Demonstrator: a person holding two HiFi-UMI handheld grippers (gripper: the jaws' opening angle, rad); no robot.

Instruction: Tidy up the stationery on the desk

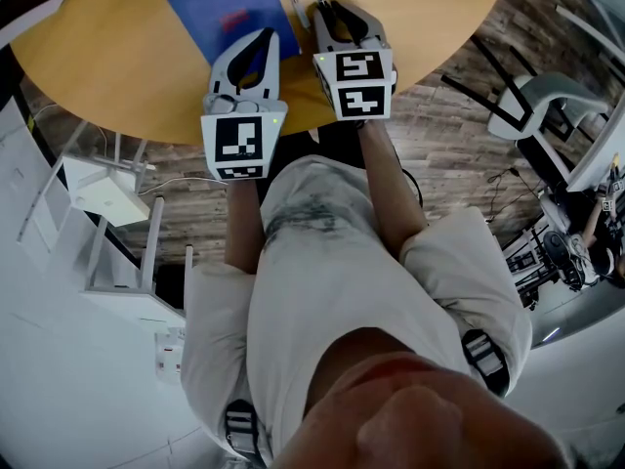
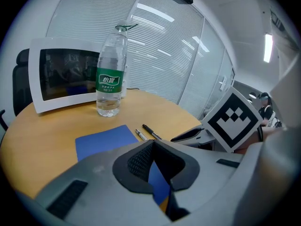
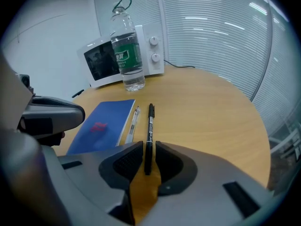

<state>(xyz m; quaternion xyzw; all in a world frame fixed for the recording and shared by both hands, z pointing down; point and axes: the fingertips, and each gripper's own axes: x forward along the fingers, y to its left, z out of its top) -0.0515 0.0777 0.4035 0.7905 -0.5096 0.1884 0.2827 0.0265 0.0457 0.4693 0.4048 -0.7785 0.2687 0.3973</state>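
The black pen [image 3: 150, 126] lies flat on the round wooden table [image 3: 202, 112], and its near end sits right between the two jaws of the right gripper [image 3: 149, 147]. Those jaws stand very narrow, pressed close on each side of the pen. Just to the left of the black pen lies a see-through pen [image 3: 133, 121], almost side by side with it. Next to that pen is a blue notebook [image 3: 101, 126] with a small red mark on its cover, lying flat and closed. The left gripper [image 2: 153, 144] is above the near edge of the notebook. Its jaws are together at the tips, and there is nothing between them; only a bit of the blue cover shows through the gap under them. From that side the two pens [image 2: 141, 135] are seen just past the far corner of the notebook [image 2: 101, 140]. Farther back on the table stands a water bottle [image 3: 128, 55] with a green label, upright, with a little water at the bottom. Right behind the bottle is a white microwave [image 3: 101, 62]. Behind the table there are big windows with blinds [image 3: 211, 32]. From the head view, both grippers are side by side at the near edge of the table [image 1: 107, 57], held by a person in a light shirt [image 1: 322, 252].
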